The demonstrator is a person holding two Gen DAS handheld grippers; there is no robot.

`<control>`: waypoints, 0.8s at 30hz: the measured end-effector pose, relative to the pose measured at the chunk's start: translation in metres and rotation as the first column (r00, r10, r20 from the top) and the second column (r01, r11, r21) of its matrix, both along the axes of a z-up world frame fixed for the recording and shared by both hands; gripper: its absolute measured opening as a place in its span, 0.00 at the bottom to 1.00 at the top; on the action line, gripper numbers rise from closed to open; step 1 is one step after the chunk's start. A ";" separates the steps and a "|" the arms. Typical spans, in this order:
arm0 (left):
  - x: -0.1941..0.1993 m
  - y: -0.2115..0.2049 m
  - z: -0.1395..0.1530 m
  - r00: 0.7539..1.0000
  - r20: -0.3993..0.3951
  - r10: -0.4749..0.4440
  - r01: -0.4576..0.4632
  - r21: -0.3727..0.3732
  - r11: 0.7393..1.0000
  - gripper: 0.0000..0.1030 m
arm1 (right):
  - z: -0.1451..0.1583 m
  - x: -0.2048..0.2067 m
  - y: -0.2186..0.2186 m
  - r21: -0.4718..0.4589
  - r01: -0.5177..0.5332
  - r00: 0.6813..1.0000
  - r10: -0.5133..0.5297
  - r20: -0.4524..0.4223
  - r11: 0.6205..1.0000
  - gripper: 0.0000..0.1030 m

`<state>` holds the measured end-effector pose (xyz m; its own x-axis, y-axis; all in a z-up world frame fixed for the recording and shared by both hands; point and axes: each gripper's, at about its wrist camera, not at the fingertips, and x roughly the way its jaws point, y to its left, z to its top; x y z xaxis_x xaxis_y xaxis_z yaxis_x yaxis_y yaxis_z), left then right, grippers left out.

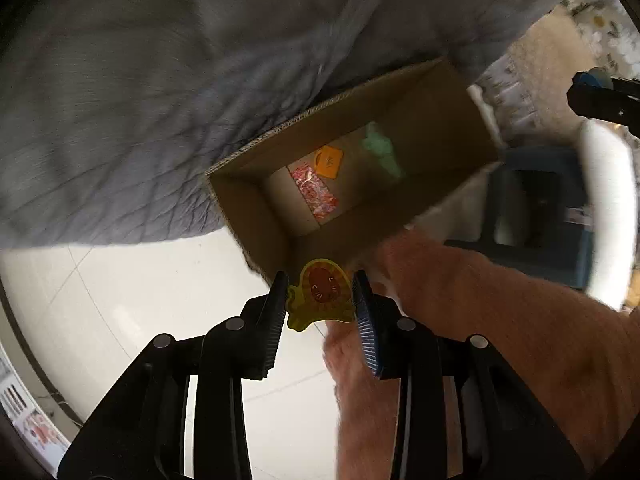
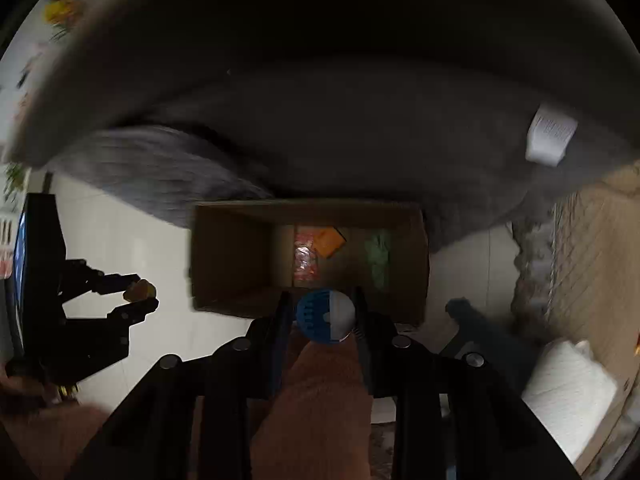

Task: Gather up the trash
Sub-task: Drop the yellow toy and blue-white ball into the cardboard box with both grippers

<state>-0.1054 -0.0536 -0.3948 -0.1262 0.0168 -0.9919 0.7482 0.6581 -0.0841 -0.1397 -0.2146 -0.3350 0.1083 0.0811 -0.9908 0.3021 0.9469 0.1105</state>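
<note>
An open cardboard box [image 1: 256, 200] stands on the pale floor against grey bedding; it also shows in the right wrist view [image 2: 224, 256]. Inside lie an orange packet [image 1: 329, 162], a red-patterned wrapper [image 1: 314, 190] and a green wrapper [image 1: 382, 150]. My left gripper [image 1: 320, 298] is shut on a yellow lion sticker [image 1: 322, 290], held just short of the box's near rim. My right gripper [image 2: 322, 314] is shut on a blue-and-white round lid [image 2: 325, 315] above the box's near rim. The left gripper [image 2: 138, 294] also shows at the left of the right wrist view.
Grey bedding [image 1: 160, 100] hangs over the box's far side. A person's orange-trousered legs [image 1: 500, 340] are below both grippers. A blue stool [image 1: 536, 208] and a beige rug [image 2: 592, 260] lie to the right. A white label [image 2: 550, 136] sits on the bedding.
</note>
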 end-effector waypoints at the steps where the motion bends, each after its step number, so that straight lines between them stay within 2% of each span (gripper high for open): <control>1: 0.003 -0.006 -0.017 1.000 0.000 0.005 -0.005 0.009 1.000 0.32 | -0.013 0.003 -0.002 -0.010 0.013 1.000 -0.013 -0.006 1.000 0.29; 3: 0.008 -0.014 -0.049 1.000 0.002 0.030 -0.030 0.044 0.999 0.33 | -0.047 0.010 -0.005 -0.045 0.034 0.999 -0.035 -0.035 0.998 0.32; 4: 0.011 -0.018 -0.067 0.999 -0.008 0.050 -0.050 0.076 0.996 0.36 | -0.057 0.005 -0.009 -0.051 0.046 0.998 -0.048 -0.046 0.998 0.47; 5: 0.013 -0.019 -0.084 0.997 -0.022 0.074 -0.072 0.106 0.992 0.42 | -0.068 0.007 -0.011 -0.051 0.057 0.996 -0.060 -0.060 0.997 0.55; 9: 0.016 -0.015 -0.117 0.988 -0.056 0.146 -0.134 0.171 0.976 0.49 | -0.093 0.015 -0.015 -0.094 0.051 0.993 -0.060 -0.101 0.994 0.59; 11: 0.020 -0.010 -0.119 0.986 -0.061 0.157 -0.145 0.172 0.974 0.58 | -0.092 0.016 -0.017 -0.093 0.042 0.994 -0.051 -0.098 0.995 0.61; 15: 0.027 -0.003 -0.117 0.984 -0.049 0.171 -0.160 0.180 0.971 0.70 | -0.089 0.016 -0.019 -0.082 0.036 0.995 -0.043 -0.087 0.996 0.66; 18: 0.030 0.004 -0.109 0.978 -0.066 0.197 -0.182 0.185 0.966 0.71 | -0.074 0.019 -0.014 -0.071 0.011 0.995 -0.017 -0.095 0.997 0.66; 20: 0.028 0.007 -0.089 0.978 -0.076 0.195 -0.183 0.142 0.973 0.71 | -0.057 0.018 -0.011 -0.047 -0.009 0.997 0.006 -0.077 0.999 0.66; 22: 0.020 0.012 -0.062 0.986 -0.063 0.156 -0.149 0.105 0.983 0.71 | -0.025 0.016 -0.005 -0.001 -0.047 0.998 0.047 -0.037 0.999 0.66; 24: 0.008 0.020 -0.025 0.995 -0.034 0.096 -0.094 0.058 0.994 0.71 | 0.021 0.013 0.002 0.035 -0.111 0.994 0.111 0.024 0.993 0.66</control>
<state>-0.0974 -0.0335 -0.4199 -0.1659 0.0590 -0.9844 0.6795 0.7303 -0.0708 -0.1262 -0.2122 -0.3139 0.1183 0.1300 -0.9844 0.1924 0.9696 0.1512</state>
